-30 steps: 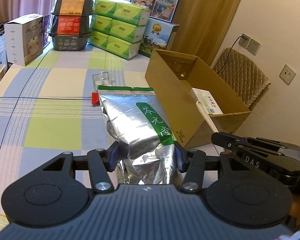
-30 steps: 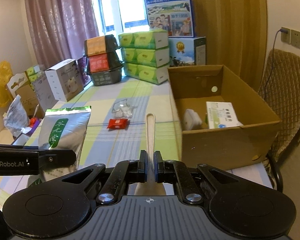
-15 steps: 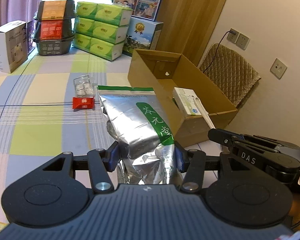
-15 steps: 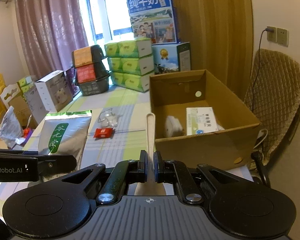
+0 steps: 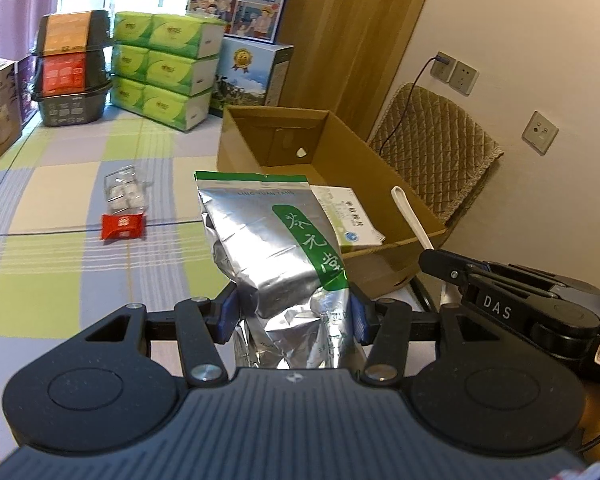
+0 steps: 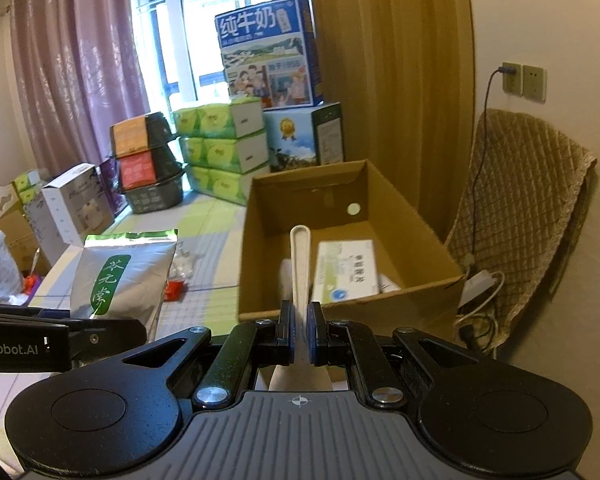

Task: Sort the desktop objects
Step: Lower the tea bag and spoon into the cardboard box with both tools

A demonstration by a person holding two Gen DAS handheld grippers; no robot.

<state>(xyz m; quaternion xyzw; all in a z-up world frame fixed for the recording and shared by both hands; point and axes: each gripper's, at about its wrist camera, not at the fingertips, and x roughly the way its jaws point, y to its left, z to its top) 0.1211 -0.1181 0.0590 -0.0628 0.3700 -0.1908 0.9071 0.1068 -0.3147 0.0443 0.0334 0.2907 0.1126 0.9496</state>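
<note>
With the left hand-held gripper (image 5: 292,314) clamping the crinkled silver foil pouch (image 5: 276,248) and the right hand-held gripper (image 6: 299,338) pinching the cream plastic spoon (image 6: 300,264), either could snag the brown cardboard box (image 6: 416,216) rim.

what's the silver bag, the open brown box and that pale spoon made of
Silver bag: looks like metallised foil laminate; shiny, with sharp creases and a printed green strip.
Open brown box: corrugated cardboard, matte brown, with folded flaps and a punched hole in its wall.
Pale spoon: probably plastic, maybe a wheat-fibre blend; smooth, matte cream, uniform colour. The pictures can't settle which.
</note>
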